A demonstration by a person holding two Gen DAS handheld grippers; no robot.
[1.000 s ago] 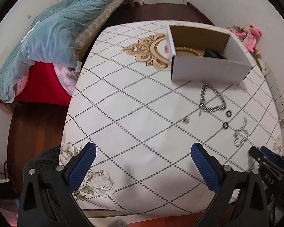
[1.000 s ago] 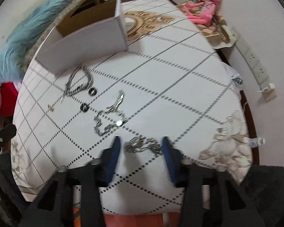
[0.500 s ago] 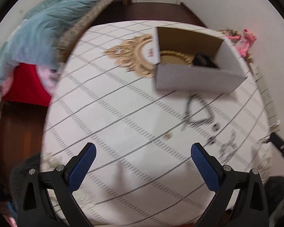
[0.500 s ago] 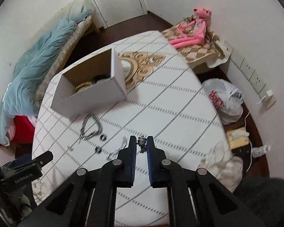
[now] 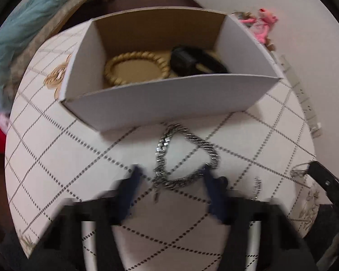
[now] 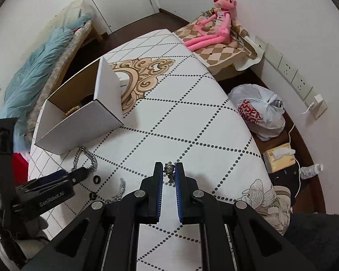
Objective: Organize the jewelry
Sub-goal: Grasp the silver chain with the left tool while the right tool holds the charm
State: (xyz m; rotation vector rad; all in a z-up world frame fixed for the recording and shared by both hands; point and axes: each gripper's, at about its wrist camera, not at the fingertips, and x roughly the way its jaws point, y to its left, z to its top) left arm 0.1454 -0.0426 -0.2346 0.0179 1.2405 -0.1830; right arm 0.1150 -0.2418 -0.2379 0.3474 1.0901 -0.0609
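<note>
A white cardboard box point(image 5: 169, 99) stands on the table and holds a gold bead bracelet point(image 5: 135, 67) and a black item point(image 5: 196, 63). A thick silver chain point(image 5: 183, 158) lies just in front of the box. My left gripper point(image 5: 171, 180) is low over the chain, fingers open on either side of its near loop; the view is blurred. My right gripper point(image 6: 169, 169) is shut on a small silver chain point(image 6: 168, 169), held above the table. The left gripper also shows in the right wrist view point(image 6: 63, 176).
Two black rings point(image 6: 97, 179) and another silver chain point(image 6: 121, 189) lie on the tablecloth point(image 6: 192, 117). A pink plush toy point(image 6: 212, 22), a plastic bag point(image 6: 260, 110) and a tissue box point(image 6: 280, 155) are beyond the right edge. A bed with a blue blanket point(image 6: 34, 72) is left.
My left gripper moved forward and down to the thick chain and narrowed its fingers. My right gripper closed on the small silver chain and lifted it off the table.
</note>
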